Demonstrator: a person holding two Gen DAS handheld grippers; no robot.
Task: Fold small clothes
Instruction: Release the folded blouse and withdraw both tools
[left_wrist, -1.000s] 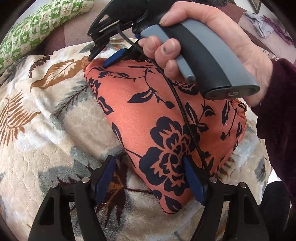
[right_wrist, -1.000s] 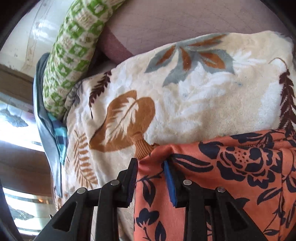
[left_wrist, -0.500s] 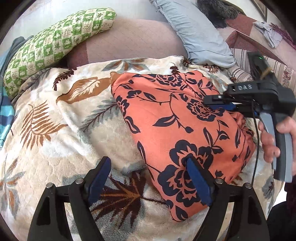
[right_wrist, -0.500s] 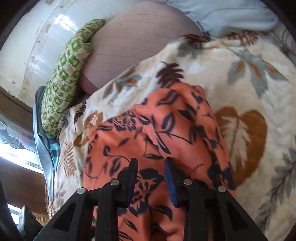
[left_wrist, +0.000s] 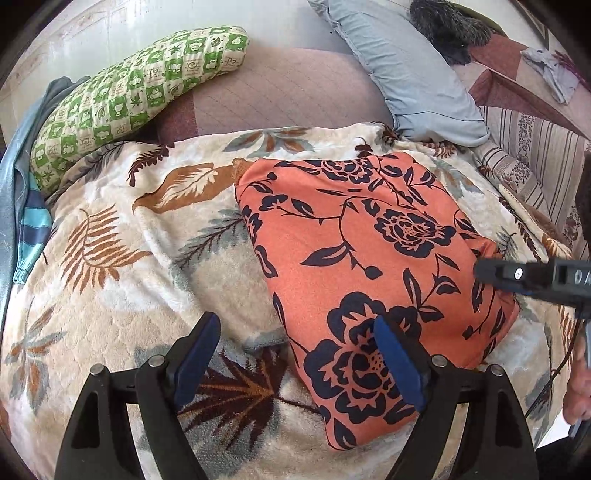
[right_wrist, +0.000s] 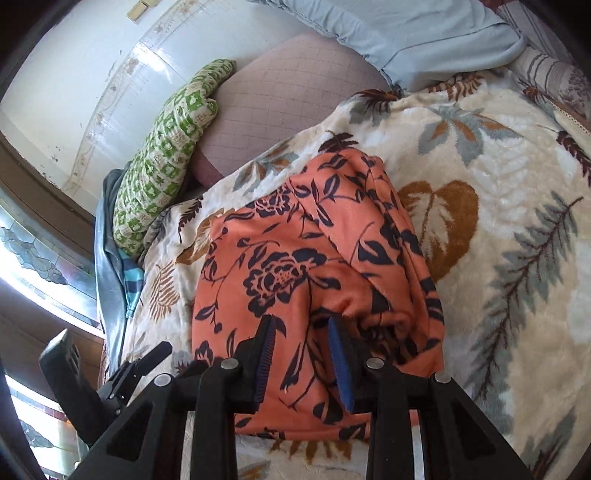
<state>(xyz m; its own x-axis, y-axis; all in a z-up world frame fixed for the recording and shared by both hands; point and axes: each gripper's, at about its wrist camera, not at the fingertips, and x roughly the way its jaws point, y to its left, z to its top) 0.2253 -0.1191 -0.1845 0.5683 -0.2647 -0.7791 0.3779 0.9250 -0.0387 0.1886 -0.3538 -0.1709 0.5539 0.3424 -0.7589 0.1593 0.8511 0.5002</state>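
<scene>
In front of me lies a cream plush blanket with brown and grey leaf print (left_wrist: 122, 266), covering the work surface. Behind it sits a mauve quilted cushion (left_wrist: 280, 96). A green-and-cream checked bolster pillow (left_wrist: 129, 96) leans on the cushion's left side. A pale blue pillow (left_wrist: 406, 74) rests at its right. A teal-striped cloth (left_wrist: 33, 221) hangs at the blanket's left edge. Far right I see a striped bedcover (left_wrist: 532, 147).

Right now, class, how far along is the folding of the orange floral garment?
Done: the orange floral garment lies doubled into a compact shape on the leaf-print blanket. In hand: the right gripper hangs over one end, grip unclear; the left gripper is open. Left: possibly one more fold.
</scene>
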